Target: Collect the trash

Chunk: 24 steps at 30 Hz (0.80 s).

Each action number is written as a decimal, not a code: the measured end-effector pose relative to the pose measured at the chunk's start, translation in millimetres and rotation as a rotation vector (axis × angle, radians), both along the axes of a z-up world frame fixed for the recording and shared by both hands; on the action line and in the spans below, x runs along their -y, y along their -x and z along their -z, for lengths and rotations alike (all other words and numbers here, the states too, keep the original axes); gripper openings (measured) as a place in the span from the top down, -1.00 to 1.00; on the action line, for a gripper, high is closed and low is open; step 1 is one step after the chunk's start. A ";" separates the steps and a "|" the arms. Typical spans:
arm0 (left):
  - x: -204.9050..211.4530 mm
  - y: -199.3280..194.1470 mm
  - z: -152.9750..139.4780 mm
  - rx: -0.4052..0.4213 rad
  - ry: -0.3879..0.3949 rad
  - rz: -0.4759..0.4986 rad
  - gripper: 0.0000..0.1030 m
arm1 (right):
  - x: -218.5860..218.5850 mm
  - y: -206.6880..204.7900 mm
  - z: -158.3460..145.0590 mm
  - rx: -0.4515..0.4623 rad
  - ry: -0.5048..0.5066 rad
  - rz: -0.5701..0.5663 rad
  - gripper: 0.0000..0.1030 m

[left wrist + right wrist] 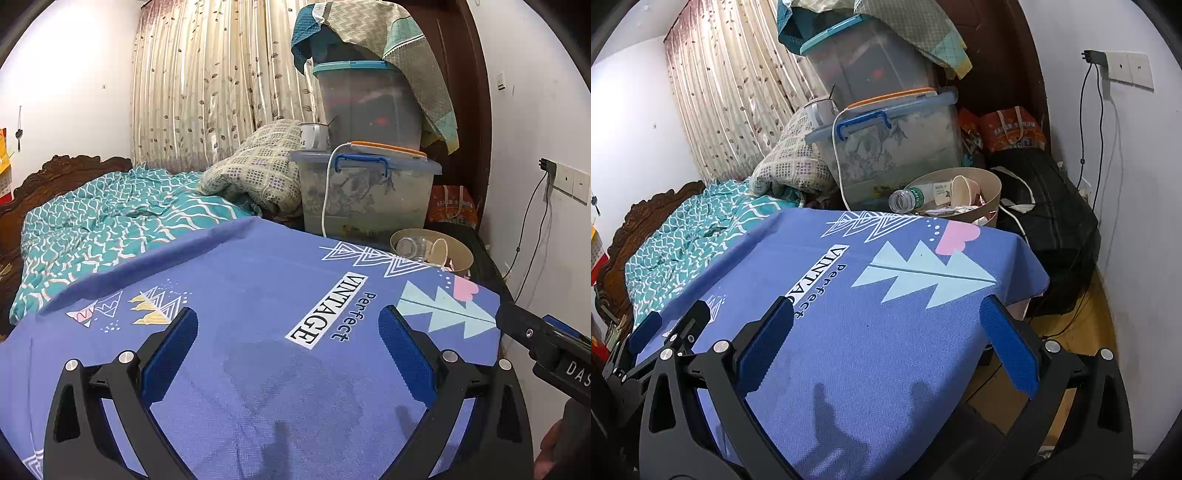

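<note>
Fingers: both pairs spread wide, nothing between the pads. Left gripper (pixel 288 354) hovers over the middle of the blue tablecloth (pixel 258 387); right gripper (pixel 886 343) hangs over the cloth's right-hand part, its outer finger out past the right edge above the floor. Neither touches the cloth so far as can be told.

Trash: already gathered in a round beige bin (pixel 991 192) standing just beyond the table's far right corner, against the clear storage box (pixel 886 147). A clear plastic bottle (pixel 908 197) lies tilted over the bin's near rim, neck toward the table; a pale cup (pixel 962 192) and crumpled wrappers sit inside. The bottle probably rests that way because the bin is nearly full.

Table top: no loose item visible on the cloth in either view.

Judgement: collection looks complete or close to it. The open, empty, level stance of both grippers reads as a neutral pose, not an approach. If anything remains, seating the bottle deeper would stop it rolling out.
</note>
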State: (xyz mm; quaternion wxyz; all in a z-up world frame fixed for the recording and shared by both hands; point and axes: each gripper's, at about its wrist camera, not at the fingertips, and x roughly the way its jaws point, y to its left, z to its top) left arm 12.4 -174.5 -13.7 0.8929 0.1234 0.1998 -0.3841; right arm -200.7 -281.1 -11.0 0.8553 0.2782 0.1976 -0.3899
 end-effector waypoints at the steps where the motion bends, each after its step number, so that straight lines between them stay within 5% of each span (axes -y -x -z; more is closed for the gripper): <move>1: -0.3 0.0 0.1 -0.001 0.002 -0.002 -0.83 | -0.1 0.1 0.2 0.000 0.002 -0.001 -0.94; 24: 5.3 11.1 0.5 0.057 -0.013 -0.030 -0.83 | -4.7 0.3 -3.4 -0.003 0.017 -0.006 -0.94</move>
